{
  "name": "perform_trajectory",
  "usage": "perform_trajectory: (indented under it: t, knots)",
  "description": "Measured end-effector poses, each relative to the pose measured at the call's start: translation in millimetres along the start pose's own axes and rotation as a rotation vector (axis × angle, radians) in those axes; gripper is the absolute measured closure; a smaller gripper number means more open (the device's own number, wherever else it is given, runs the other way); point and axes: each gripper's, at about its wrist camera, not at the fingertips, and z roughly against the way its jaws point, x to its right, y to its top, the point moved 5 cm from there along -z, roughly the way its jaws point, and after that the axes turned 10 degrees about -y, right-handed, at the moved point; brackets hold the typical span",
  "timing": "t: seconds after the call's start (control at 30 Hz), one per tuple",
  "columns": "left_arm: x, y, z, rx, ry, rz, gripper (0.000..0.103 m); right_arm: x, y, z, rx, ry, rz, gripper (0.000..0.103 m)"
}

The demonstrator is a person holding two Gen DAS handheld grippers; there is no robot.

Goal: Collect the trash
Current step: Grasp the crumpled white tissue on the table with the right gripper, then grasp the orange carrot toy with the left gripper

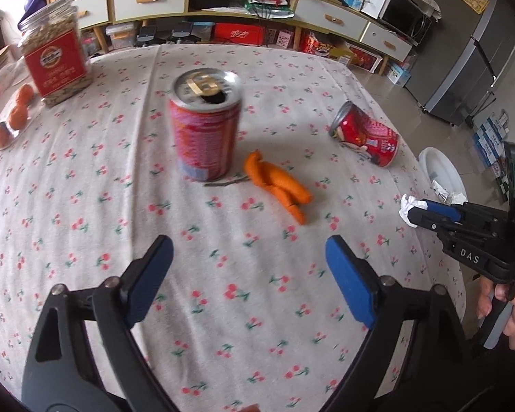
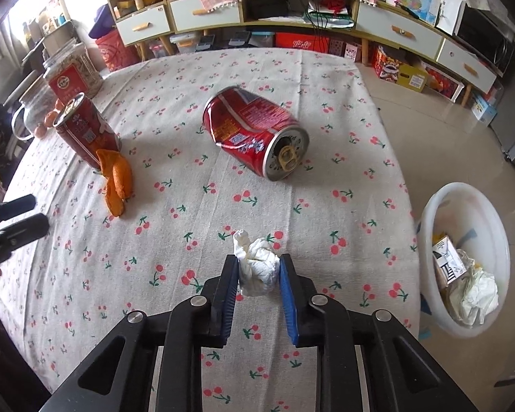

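Right gripper point(image 2: 259, 274) is clamped on the crumpled tissue point(image 2: 257, 267), low centre of the right wrist view and just over the counter point(image 2: 189, 68). Pick-up step looks done; next call is a carry right to the white bin point(image 2: 429, 213) at the counter's edge, then release. Left gripper point(image 1: 249, 274) is spread wide and empty, short of the orange peel point(image 1: 278, 185) and upright can point(image 1: 206, 130).

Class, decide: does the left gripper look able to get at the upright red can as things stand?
Probably yes. The left gripper is open, pointing toward the upright can, with only bare tablecloth between; the orange peel lies beside the can.
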Motion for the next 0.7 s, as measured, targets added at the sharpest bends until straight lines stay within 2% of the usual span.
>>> perform_trajectory:
  t: [0.13, 0.2, 0.37, 0.57, 0.7]
  knots:
    - [14.7, 6.9, -17.2, 0.017, 0.004, -0.004, 0.030, 11.8, 0.6, 9.2, 0.018, 0.001, -0.028, 0.079]
    - [15.5, 9.8, -25.9, 0.027, 0.004, 0.033, 0.038, 18.3, -0.9, 13.6, 0.025, 0.002, -0.043, 0.079]
    - [9.0, 12.0, -50.6, 0.038, 0.039, 0.139, 0.051, 38.3, -7.9, 23.9, 0.036, -0.001, -0.079, 0.079]
    - [13.3, 16.0, -57.0, 0.068, 0.109, 0.119, 0.058, 63.7, -20.6, 29.0, 0.036, -0.021, -0.116, 0.079]
    - [14.7, 16.1, -56.5, 0.059, 0.118, 0.109, 0.073, 79.7, -29.6, 30.2, 0.030, -0.031, -0.140, 0.079]
